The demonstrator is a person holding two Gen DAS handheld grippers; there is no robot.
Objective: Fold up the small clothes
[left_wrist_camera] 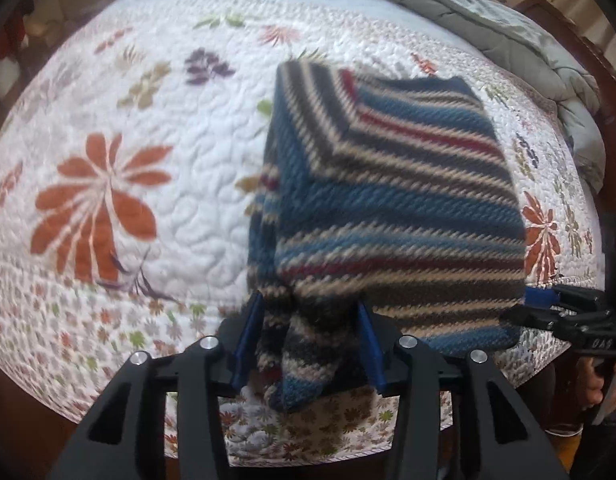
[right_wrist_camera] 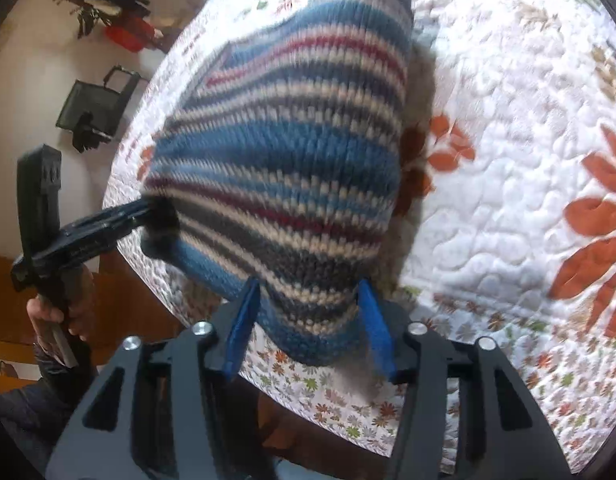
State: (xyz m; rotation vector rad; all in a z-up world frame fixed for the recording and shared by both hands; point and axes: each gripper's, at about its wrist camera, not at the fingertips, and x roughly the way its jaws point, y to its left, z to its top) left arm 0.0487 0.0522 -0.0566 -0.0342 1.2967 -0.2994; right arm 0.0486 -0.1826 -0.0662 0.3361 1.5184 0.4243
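Note:
A small striped knit garment (left_wrist_camera: 392, 200) in blue, beige, grey and red hangs lifted over a floral quilted bedspread (left_wrist_camera: 119, 128). My left gripper (left_wrist_camera: 310, 340) is shut on its near left corner, with bunched fabric between the blue fingers. My right gripper (right_wrist_camera: 308, 330) is shut on the other near corner of the garment (right_wrist_camera: 291, 152). The right gripper also shows at the right edge of the left wrist view (left_wrist_camera: 548, 304). The left gripper shows at the left of the right wrist view (right_wrist_camera: 143, 212), its tips hidden in the knit.
A rumpled grey duvet (left_wrist_camera: 508, 28) lies at the far right of the bed. The bed edge runs just below both grippers. Beyond the bed, on the floor, are a black basket (right_wrist_camera: 95, 108) and a red item (right_wrist_camera: 127, 34).

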